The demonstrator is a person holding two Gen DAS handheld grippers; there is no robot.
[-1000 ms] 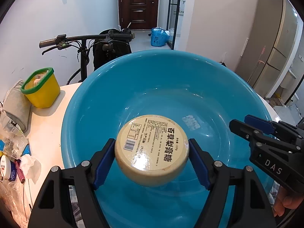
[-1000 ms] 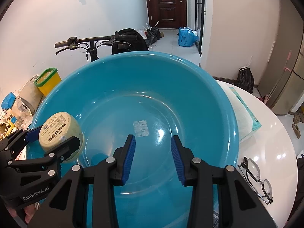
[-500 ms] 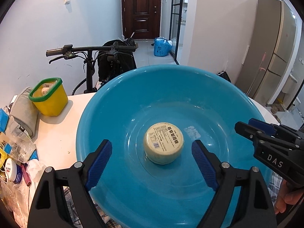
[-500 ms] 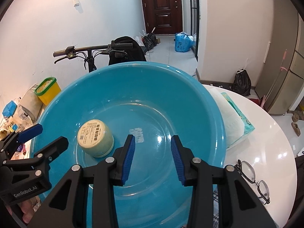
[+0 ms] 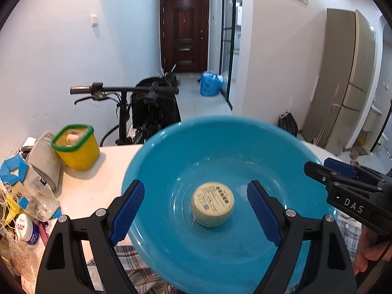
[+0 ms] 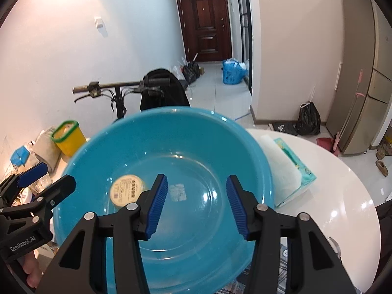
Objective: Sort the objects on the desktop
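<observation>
left wrist: your left gripper (image 5: pixel 196 208) hangs spread and empty above the cream jar (image 5: pixel 212 203), which sits mid-floor in the blue basin (image 5: pixel 156 161).

right wrist: your right gripper (image 6: pixel 197 203), jaws just opening, holds nothing over the basin; the jar lies left of centre.

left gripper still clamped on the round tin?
No: the left gripper stands open, its pads well clear of the tin, which rests on the floor of the blue basin.

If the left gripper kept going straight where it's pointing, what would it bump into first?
Most likely the round cream jar lying inside the blue basin. It sits almost centred between the open left gripper fingers, nothing between. Depth is hard to judge, so the gripper might instead touch the basin floor beside the jar.
</observation>
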